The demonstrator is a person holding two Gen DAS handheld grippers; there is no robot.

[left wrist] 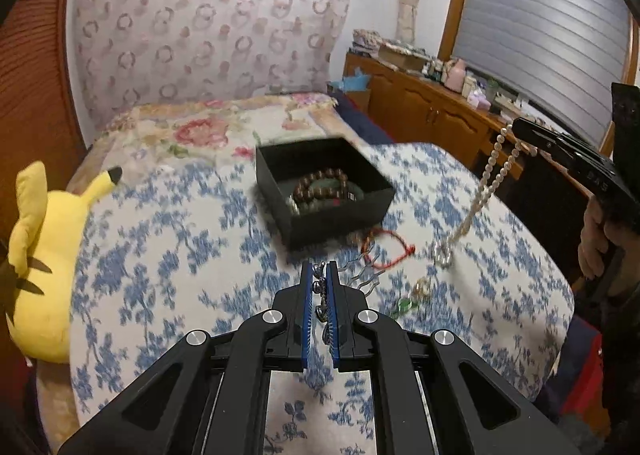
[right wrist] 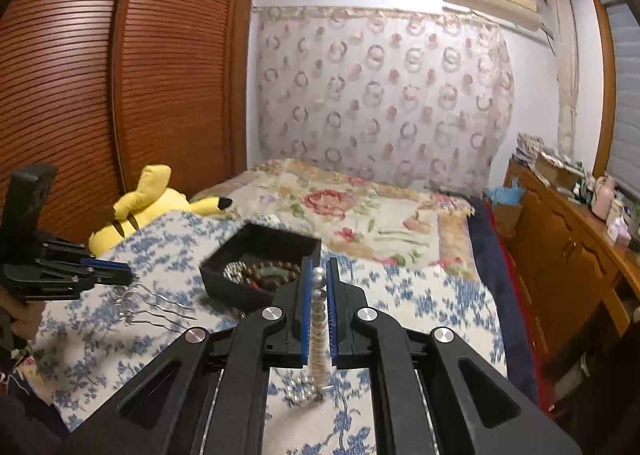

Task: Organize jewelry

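Currently both grippers are pinching jewelry above the bed. Left gripper [left wrist: 320, 269]: blue pads pressed together on a silver hair comb [right wrist: 154, 309], its bead trim caught between the pads, wavy prongs sticking out sideways clear of the cover. Right gripper [right wrist: 319, 267]: pads clamped on a pearl necklace [left wrist: 494, 171], strand hanging down, low end with the clasp reaching the blue-floral cover [left wrist: 168, 255] (touching or just off it, can't tell). Near the left tips on the cover: a red cord bracelet [left wrist: 386, 249] and small green and amber bits [left wrist: 408, 301], blurred. Just past those, an open black box [left wrist: 320, 191] holding brown and green bead bracelets. Yellow plush [left wrist: 44, 255] lies at the bed's left edge; patterned curtain [left wrist: 208, 23] behind the bed.
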